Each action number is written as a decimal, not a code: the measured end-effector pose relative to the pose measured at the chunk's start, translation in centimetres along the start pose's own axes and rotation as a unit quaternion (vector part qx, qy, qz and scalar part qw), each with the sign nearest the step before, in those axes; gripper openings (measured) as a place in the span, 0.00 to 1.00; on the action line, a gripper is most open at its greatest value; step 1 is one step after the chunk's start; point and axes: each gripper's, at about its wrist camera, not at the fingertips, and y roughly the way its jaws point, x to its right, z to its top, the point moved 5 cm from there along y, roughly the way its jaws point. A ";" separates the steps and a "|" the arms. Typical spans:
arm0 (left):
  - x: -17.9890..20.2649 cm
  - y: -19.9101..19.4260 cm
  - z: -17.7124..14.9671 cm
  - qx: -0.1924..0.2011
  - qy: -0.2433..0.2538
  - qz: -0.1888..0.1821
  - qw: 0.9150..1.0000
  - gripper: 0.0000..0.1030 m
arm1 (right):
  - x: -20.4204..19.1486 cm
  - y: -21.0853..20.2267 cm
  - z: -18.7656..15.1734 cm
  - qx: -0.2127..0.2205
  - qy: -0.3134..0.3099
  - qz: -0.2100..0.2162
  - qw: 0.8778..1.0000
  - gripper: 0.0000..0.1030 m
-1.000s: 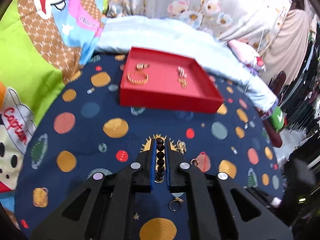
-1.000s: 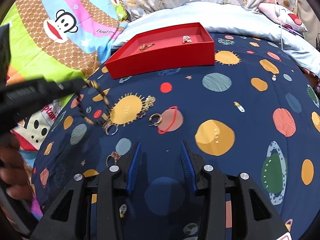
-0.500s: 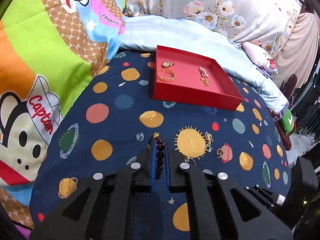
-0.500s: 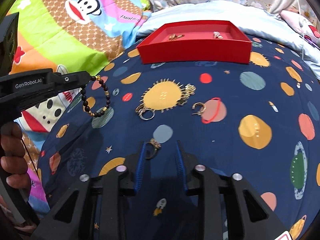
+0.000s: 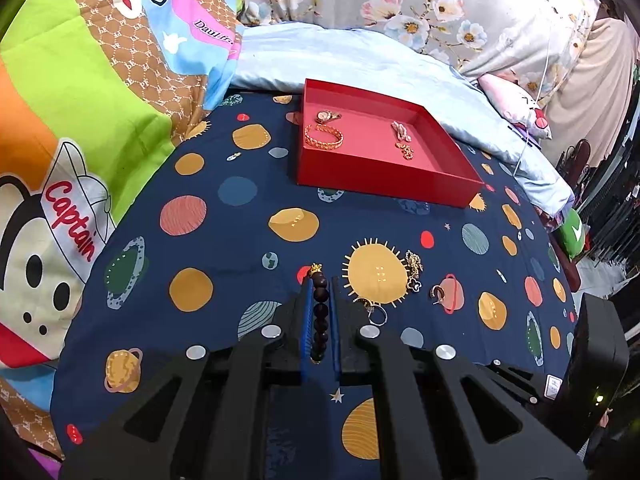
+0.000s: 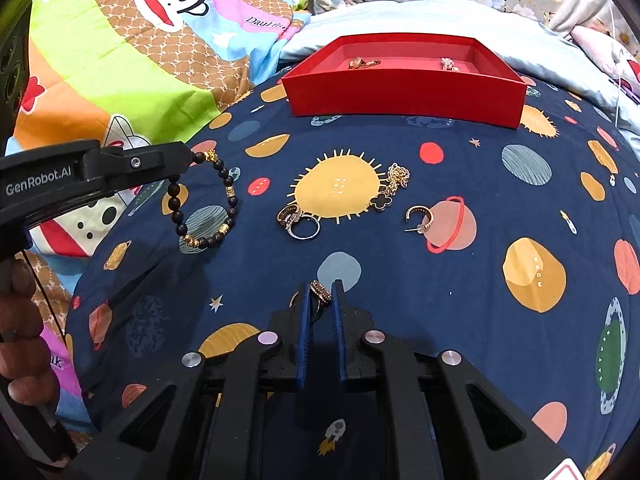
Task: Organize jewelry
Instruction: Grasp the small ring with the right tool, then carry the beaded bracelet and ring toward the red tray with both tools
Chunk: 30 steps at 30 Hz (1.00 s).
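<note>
The left gripper (image 5: 320, 280) is clamped on a dark beaded bracelet (image 6: 208, 200); seen from the right wrist camera, the loop hangs off its fingertips above the planet-print bedsheet (image 6: 460, 280), over on the left. A person's hand (image 6: 24, 340) grips that tool's handle at the left edge.

The right gripper (image 6: 320, 292) has its blue pads pinched on a small studded ring (image 6: 320, 291), low over the sheet in the near middle.

Still loose on the sheet: a pair of rings (image 6: 300, 220) touching each other at the near-left edge of the printed sun, a gold chain with a black clover pendant (image 6: 390, 188) at the sun's right edge, and a gold hoop earring (image 6: 420, 216) just right of that.

The red tray (image 5: 384, 184) sits on the far side. Inside it lie a gold chain bracelet (image 5: 324, 138) and a small watch (image 5: 326, 116) at the left, and a small gold and pearl-coloured piece (image 5: 402, 140) further right.
</note>
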 end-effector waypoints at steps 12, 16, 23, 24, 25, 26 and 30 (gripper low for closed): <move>0.4 0.0 0.2 0.001 0.003 -0.004 1.000 0.07 | 0.6 -1.2 0.9 0.020 0.009 -0.002 1.000 0.09; 0.7 -0.3 0.5 0.005 0.006 -0.006 1.000 0.07 | 1.2 -1.8 1.4 0.030 0.015 -0.003 0.999 0.09; 1.9 -1.1 2.2 0.026 0.018 -0.010 0.999 0.07 | 3.9 -3.2 3.4 0.055 0.034 -0.019 0.998 0.09; 2.1 -1.2 2.6 0.030 0.021 -0.011 0.999 0.07 | 4.4 -3.4 3.8 0.061 0.036 -0.022 0.997 0.09; 2.4 -1.3 3.1 0.035 0.025 -0.011 0.999 0.07 | 5.0 -3.7 4.5 0.068 0.040 -0.026 0.997 0.09; 2.6 -1.4 3.6 0.040 0.027 -0.012 0.999 0.07 | 5.5 -3.9 5.0 0.073 0.043 -0.027 0.996 0.09; 3.5 -1.6 5.6 0.055 0.033 -0.024 0.998 0.07 | 7.2 -4.6 7.6 0.097 0.047 -0.035 0.994 0.09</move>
